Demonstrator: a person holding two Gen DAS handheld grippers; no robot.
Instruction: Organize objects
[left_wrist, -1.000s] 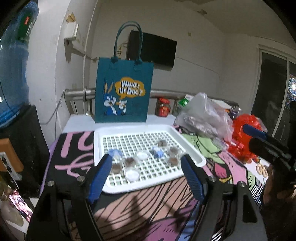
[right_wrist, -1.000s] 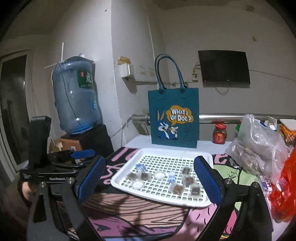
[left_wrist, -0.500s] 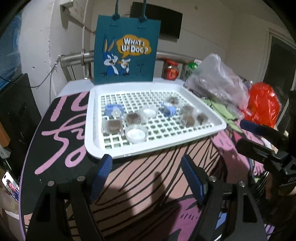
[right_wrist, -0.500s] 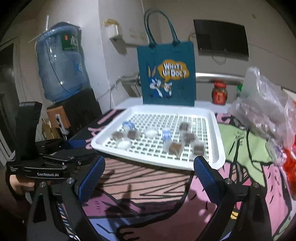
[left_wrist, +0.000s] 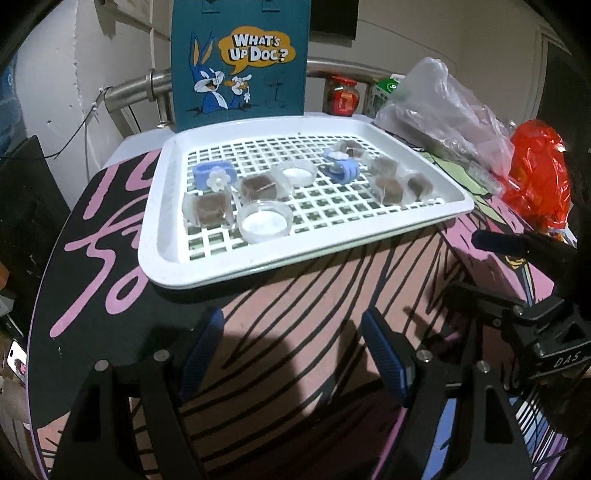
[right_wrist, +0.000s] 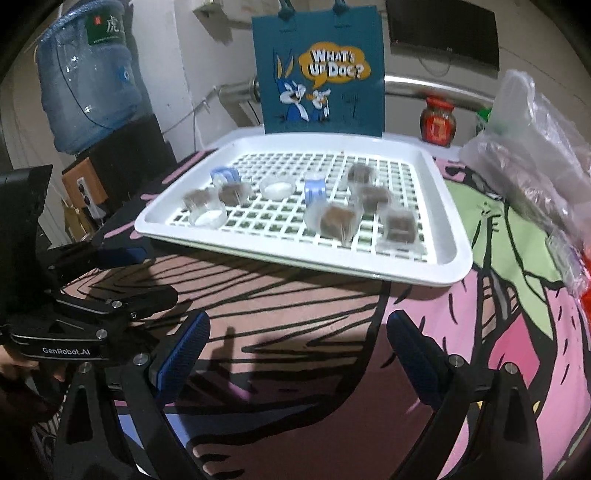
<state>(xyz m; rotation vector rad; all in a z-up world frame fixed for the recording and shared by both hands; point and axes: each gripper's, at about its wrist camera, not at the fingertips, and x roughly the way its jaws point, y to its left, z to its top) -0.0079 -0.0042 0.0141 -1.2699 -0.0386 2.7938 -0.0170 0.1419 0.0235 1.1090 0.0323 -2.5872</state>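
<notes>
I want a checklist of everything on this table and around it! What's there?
Surface: cartoon-print tablecloth in pink and black.
Job's things: white grid tray holding brown wrapped cubes, two clear cups of white stuff and two blue flower clips.
Clutter: clear plastic bag, red bag, red-lidded jar.
Grippers: left gripper and right gripper both open, empty, short of the tray.
Cables: thin wire along the wall.
Surroundings: teal rabbit tote bag, water jug, wall screen.
</notes>
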